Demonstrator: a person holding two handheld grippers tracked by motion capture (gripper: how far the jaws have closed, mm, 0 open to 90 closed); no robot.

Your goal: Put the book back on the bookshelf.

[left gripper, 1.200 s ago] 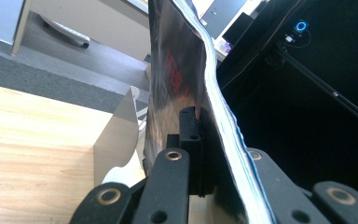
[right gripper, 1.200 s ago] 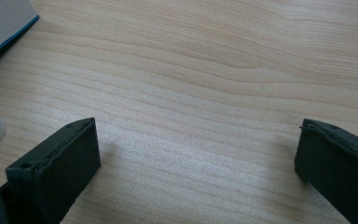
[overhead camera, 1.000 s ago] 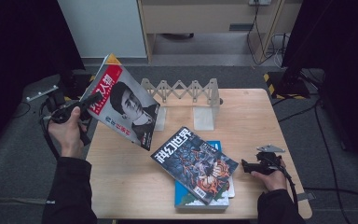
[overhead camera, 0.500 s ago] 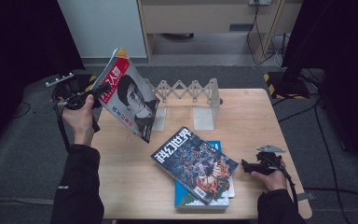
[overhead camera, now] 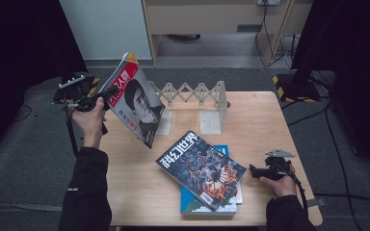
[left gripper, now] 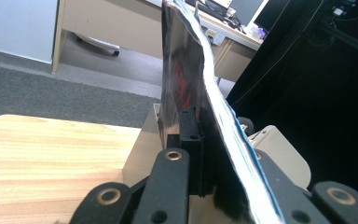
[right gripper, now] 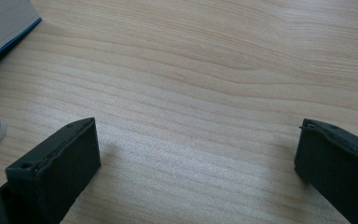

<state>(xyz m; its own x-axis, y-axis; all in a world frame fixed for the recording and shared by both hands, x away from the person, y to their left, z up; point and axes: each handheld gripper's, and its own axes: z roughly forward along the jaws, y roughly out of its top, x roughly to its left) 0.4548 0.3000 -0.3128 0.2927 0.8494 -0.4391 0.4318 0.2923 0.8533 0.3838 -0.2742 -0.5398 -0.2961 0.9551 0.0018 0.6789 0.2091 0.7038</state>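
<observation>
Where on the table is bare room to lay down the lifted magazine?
The near left wood, between the left edge and the stacked magazines, is bare. So is the far right corner beyond the folding rack. The middle is crowded, and the right gripper rests near right.

The high view looks forward and down over the light wooden table (overhead camera: 260, 120). The 2 gripper views sit close behind their black jaws; all 3 views share that tabletop.

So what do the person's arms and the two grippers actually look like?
Both forearms wear black sleeves. The left gripper and right gripper are black, each topped by a grey three-cornered plate and trailing a black cable. The left gripper view shows brass-coloured rivets on the black jaw arms.
</observation>
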